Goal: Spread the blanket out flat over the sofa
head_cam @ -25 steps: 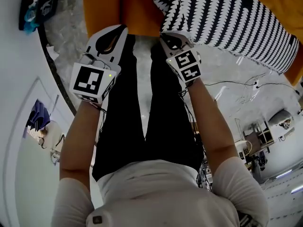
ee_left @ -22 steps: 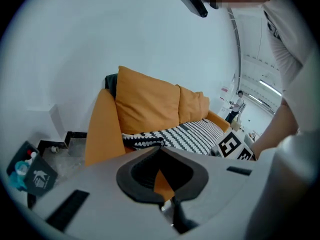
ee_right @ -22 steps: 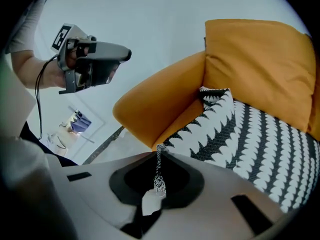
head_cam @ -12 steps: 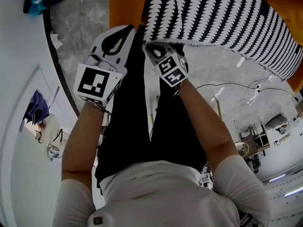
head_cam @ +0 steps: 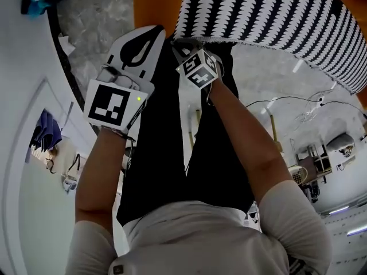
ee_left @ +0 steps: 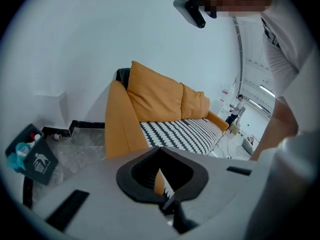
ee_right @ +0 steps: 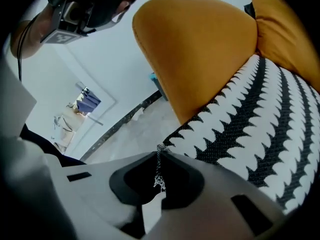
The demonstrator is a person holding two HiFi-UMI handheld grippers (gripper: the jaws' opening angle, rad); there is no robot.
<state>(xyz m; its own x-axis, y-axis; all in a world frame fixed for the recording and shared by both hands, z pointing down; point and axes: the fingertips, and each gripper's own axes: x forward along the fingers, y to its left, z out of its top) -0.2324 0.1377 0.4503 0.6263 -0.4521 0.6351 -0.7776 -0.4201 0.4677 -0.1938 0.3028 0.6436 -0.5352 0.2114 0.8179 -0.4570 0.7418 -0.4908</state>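
The right gripper [ee_right: 160, 151] pinches the front corner of the blanket [ee_right: 240, 119], which already lies over the seat of the sofa [ee_right: 200, 49]. The left gripper [ee_left: 160, 150] has its jaws pressed together, holding nothing. The step in hand seems to be straightening this corner. The next move probably calls for pulling it flat, then releasing.

Plain white wall [ee_left: 75, 44], grey marbled floor [head_cam: 109, 16] edged by a black skirting strip [ee_left: 87, 125], orange sofa [ee_left: 120, 129] with two matching cushions [ee_left: 152, 94], loose cables [head_cam: 287, 101] across the bright floor
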